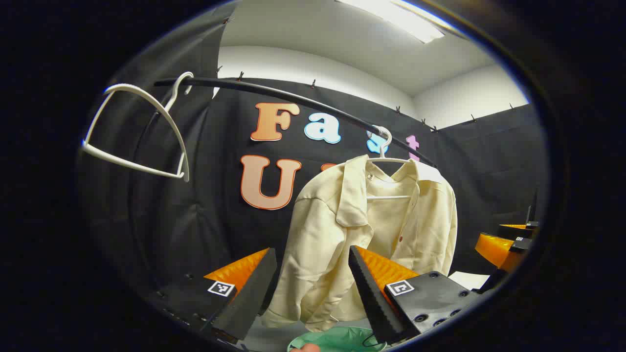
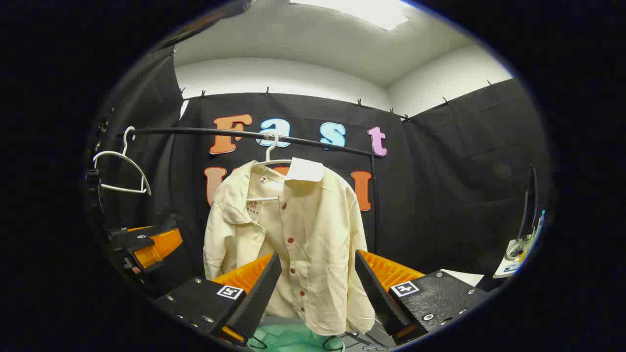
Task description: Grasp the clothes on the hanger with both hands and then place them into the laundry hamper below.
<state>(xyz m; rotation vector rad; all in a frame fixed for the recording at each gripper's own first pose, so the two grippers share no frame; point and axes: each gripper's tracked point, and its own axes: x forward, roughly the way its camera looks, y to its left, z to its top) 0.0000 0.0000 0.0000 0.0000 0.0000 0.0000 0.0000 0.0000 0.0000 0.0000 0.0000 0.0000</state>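
A cream button-up shirt hangs on a white hanger from a black rail. The left gripper is open, its fingers apart in front of the shirt's lower left side, not touching it. The right gripper is open too, framing the shirt's lower front without contact. Below the shirt's hem lies the green laundry hamper. The right gripper also appears at the far right of the left gripper view, and the left gripper at the left of the right gripper view.
An empty white hanger hangs at the rail's left end. A rail post stands right of the shirt. A white sheet lies low on the right. Small objects sit at the far right.
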